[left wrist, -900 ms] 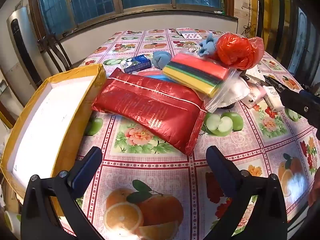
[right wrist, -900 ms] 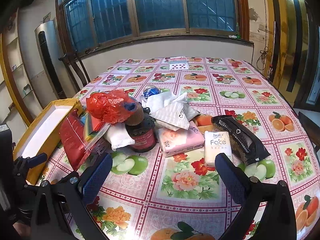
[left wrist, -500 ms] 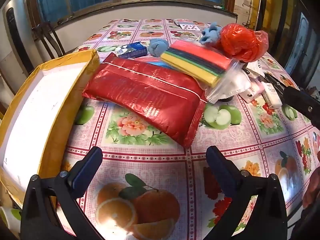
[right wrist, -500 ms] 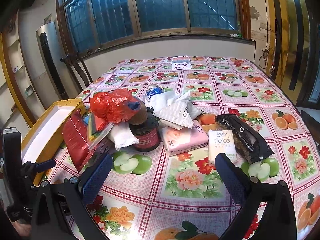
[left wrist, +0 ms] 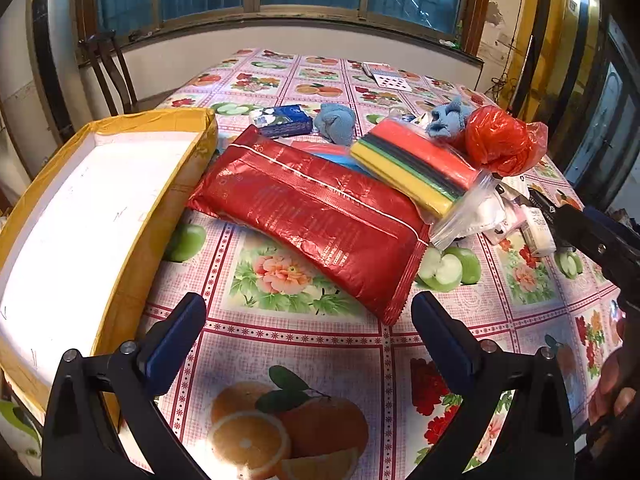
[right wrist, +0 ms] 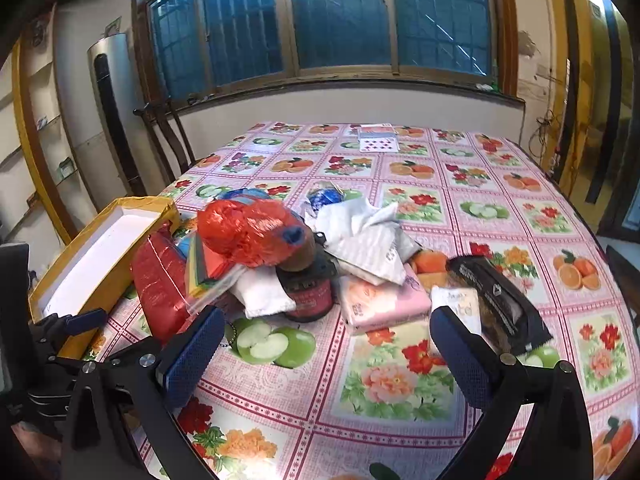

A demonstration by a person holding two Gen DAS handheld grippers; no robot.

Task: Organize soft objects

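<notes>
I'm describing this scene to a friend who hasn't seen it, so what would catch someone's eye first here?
Probably the big shiny red packet lying flat near the table's front edge, right beside the open yellow box with its white inside. Behind it sits a pile of soft things topped by a crumpled red plastic bag, with a bag of coloured cloths leaning on the packet. Both grippers hover open, empty, over the fruit-patterned tablecloth.

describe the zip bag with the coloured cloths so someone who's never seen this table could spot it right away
Start at the yellow box at the table's left edge, then go right across the big red pack lying beside it. The zip bag rests partly on that pack's far right end, just before the red plastic bag. It alone is clear, showing stacked red, green and yellow layers.
</notes>
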